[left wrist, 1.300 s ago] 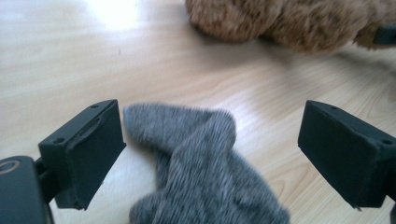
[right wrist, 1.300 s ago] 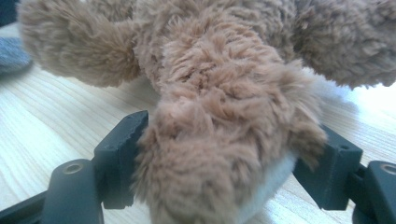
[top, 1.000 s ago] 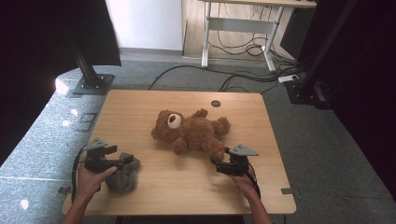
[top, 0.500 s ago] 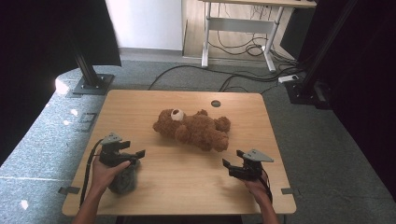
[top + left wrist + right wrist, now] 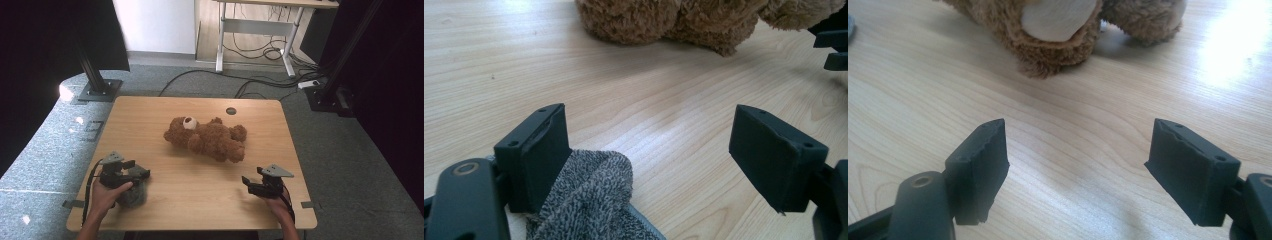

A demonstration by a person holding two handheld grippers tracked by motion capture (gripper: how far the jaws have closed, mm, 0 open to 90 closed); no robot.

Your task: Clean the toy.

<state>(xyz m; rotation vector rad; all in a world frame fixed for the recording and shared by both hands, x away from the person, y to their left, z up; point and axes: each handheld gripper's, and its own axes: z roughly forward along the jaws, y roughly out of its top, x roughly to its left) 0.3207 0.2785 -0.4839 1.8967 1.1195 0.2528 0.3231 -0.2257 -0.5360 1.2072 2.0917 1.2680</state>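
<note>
A brown teddy bear (image 5: 207,139) lies on its side in the middle of the wooden table (image 5: 150,115), head to the left. My left gripper (image 5: 141,173) stands open near the front left, jaws pointing right. A grey knit cloth (image 5: 131,196) lies bunched under it. In the left gripper view the cloth (image 5: 589,200) rests against the left jaw, and the left gripper (image 5: 649,120) has nothing between its jaws. My right gripper (image 5: 248,184) is open at the front right, a short way from the bear's legs. In the right gripper view the right gripper (image 5: 1080,132) faces the bear's pale foot pad (image 5: 1058,17).
A small dark round grommet (image 5: 231,111) sits in the tabletop near its far edge. Black stand bases (image 5: 97,90) and cables (image 5: 260,85) lie on the grey floor beyond the table. The other gripper (image 5: 831,47) shows at the right edge of the left gripper view.
The right gripper has drawn back from the bear's legs toward the front right edge. The left gripper has shifted a little to the right over the cloth. The bear has settled flatter.
</note>
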